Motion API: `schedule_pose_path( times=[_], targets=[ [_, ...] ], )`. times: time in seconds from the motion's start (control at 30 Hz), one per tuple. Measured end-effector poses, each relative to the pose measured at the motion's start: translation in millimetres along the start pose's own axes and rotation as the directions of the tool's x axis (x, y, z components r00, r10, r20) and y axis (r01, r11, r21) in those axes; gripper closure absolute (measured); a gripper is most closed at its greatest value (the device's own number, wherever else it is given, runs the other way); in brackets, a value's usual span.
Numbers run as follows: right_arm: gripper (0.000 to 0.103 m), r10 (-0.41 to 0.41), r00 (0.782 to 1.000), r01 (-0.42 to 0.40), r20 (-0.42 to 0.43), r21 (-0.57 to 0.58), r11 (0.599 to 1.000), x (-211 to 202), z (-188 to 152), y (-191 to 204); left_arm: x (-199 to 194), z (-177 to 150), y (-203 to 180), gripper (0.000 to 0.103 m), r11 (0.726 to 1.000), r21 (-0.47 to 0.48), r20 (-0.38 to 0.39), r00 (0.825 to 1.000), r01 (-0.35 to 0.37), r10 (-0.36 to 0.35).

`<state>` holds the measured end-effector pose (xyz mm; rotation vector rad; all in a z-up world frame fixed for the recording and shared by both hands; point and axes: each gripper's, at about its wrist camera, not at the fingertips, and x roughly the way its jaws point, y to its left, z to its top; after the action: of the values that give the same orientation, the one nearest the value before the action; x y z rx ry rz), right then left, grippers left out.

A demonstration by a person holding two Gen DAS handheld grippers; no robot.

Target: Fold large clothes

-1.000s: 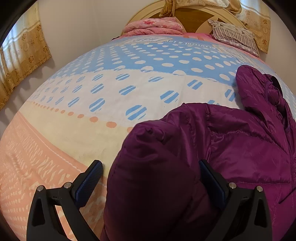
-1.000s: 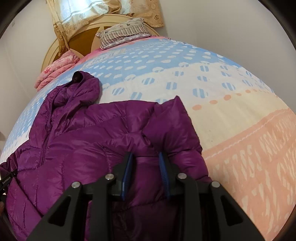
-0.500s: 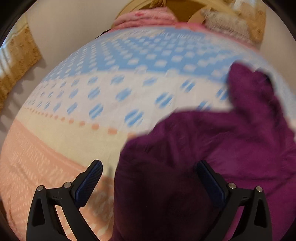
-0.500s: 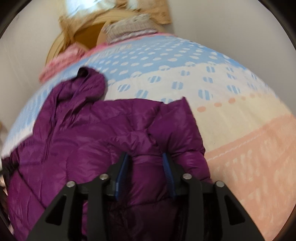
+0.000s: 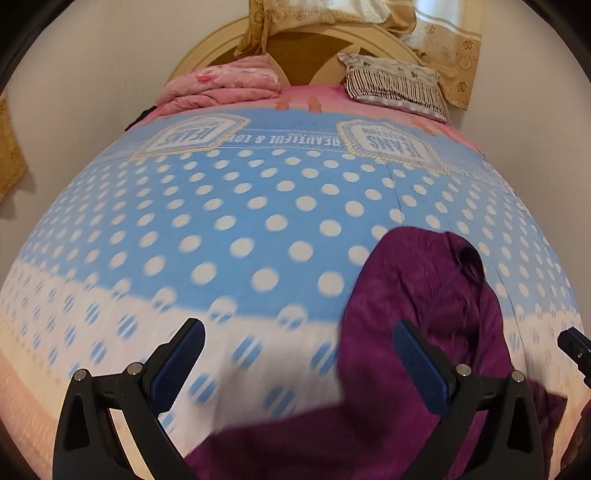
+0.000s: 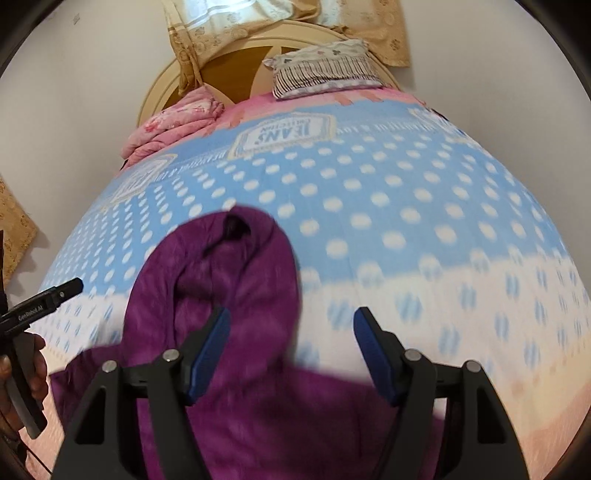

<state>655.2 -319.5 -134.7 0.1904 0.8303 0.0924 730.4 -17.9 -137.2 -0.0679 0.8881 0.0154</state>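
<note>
The purple puffer jacket (image 5: pixel 417 325) lies on the bed (image 5: pixel 240 229), filling the lower right of the left wrist view, with its hood end reaching up toward the middle of the frame and its body spreading along the bottom edge. In the right wrist view the same jacket (image 6: pixel 229 295) takes the lower left and bottom centre, the hood's dark opening at its upper tip. The left tongs (image 5: pixel 299 365) stand spread wide at the bottom of their own frame; the blue pad of the left finger sits over bare polka-dot bedspread and the right one over purple fabric, with nothing pinched between them. The right tongs (image 6: pixel 291 354) are opening, the left pad over the jacket and the right pad over the white-and-blue part of the cover; the fabric below is not pressed by either pad. At the left edge of the right wrist view a hand (image 6: pixel 26 373) grips the handle of the other tool, whose black tip points toward the jacket. Toward the top of both frames, at the head of the bed, a folded pink quilt (image 5: pixel 221 85) lies left of a striped pillow (image 5: pixel 395 85), both before a rounded wooden headboard (image 5: pixel 306 51) with a gold patterned curtain (image 5: pixel 439 33) hanging above. Much of the lower area is blurred.
</note>
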Motion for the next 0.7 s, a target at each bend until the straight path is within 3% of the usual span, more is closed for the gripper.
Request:
schedule_pose_path(
  times=[0.33, 0.37, 0.4, 0.43, 0.5, 0.53, 0.57, 0.6, 0.63, 0.7],
  targets=[
    [0.03, 0.007, 0.997, -0.006, -0.072, 0.02, 1.0, 85.5, 14.9, -0.2, 87.7, 14.6, -11.2, 0.004, 0.997, -0.059, -0.106, 0.993, 0.039, -0.046],
    [0.031, 0.012, 0.996, -0.01, -0.087, 0.029, 1.0, 94.5, 13.2, -2.7, 92.0, 13.8, -10.9, 0.014, 0.996, -0.066, -0.112, 0.991, 0.061, -0.069],
    [0.037, 0.014, 0.995, -0.01, -0.1, 0.032, 0.999, 100.0, 13.0, -3.8, 95.7, 13.1, -12.7, 0.031, 0.994, -0.065, -0.119, 0.989, 0.084, -0.091],
    [0.044, 0.024, 0.993, -0.02, -0.118, 0.033, 0.999, 105.5, 12.6, -4.6, 101.4, 10.9, -15.2, 0.04, 0.992, -0.053, -0.139, 0.983, 0.112, -0.118],
    [0.068, 0.05, 0.987, -0.048, -0.15, 0.014, 0.999, 114.4, 9.7, -2.5, 107.7, 6.8, -20.9, 0.07, 0.988, -0.028, -0.167, 0.974, 0.149, -0.152],
    [0.072, 0.046, 0.988, -0.048, -0.148, -0.01, 0.999, 114.9, 7.5, 0.2, 109.0, 4.3, -24.6, 0.073, 0.987, -0.013, -0.17, 0.972, 0.16, -0.16],
    [0.082, 0.048, 0.988, -0.051, -0.148, -0.021, 0.998, 114.6, 6.1, 1.6, 107.1, 2.3, -29.2, 0.078, 0.987, 0.014, -0.155, 0.976, 0.16, -0.156],
    [0.09, 0.052, 0.987, -0.057, -0.151, -0.027, 0.998, 113.9, 4.8, 2.3, 104.9, 0.8, -33.5, 0.096, 0.985, 0.04, -0.142, 0.977, 0.166, -0.159],
    [0.093, 0.052, 0.987, -0.058, -0.149, -0.038, 0.998, 111.1, 3.6, 3.6, 102.4, -0.8, -39.2, 0.102, 0.983, 0.067, -0.137, 0.977, 0.172, -0.162],
    [0.096, 0.036, 0.991, -0.046, -0.126, -0.078, 0.996, 102.2, 1.7, 8.8, 97.2, -1.0, -43.8, 0.103, 0.983, 0.095, -0.112, 0.983, 0.157, -0.146]
  ],
)
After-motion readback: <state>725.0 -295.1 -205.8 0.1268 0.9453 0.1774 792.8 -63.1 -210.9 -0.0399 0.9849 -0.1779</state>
